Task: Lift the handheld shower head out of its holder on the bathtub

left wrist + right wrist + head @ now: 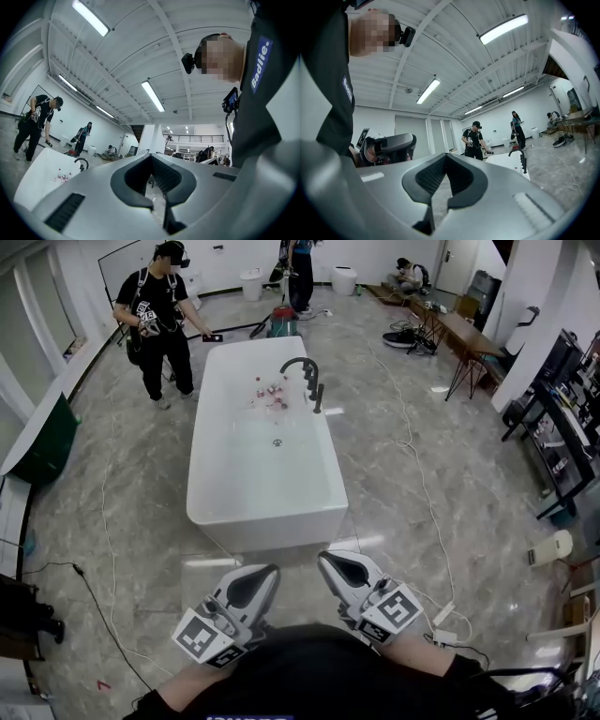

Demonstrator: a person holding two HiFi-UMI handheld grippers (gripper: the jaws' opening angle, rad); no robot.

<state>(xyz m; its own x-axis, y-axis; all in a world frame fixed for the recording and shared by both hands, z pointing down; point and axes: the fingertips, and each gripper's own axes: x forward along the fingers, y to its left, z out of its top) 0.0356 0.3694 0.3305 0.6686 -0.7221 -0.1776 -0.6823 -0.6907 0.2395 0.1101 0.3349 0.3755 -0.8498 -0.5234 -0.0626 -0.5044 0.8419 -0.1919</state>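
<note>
A white freestanding bathtub (265,493) stands in the middle of the floor ahead of me. On its right rim is a black arched faucet (302,367), and the black handheld shower head (319,397) stands upright in its holder beside it. My left gripper (265,576) and right gripper (330,563) are held close to my body, well short of the tub's near end, both shut with nothing in them. In the left gripper view the shut left gripper (151,161) points past the tub (37,176) and faucet (82,163). The right gripper view shows the shut right gripper (446,158), the tub (506,161) and the faucet (520,155).
A person in black (159,320) with grippers stands at the tub's far left corner. Other people (300,273) are at the back. Small items (269,395) lie inside the tub. A cable (417,456) runs over the floor on the right, near tables (469,334).
</note>
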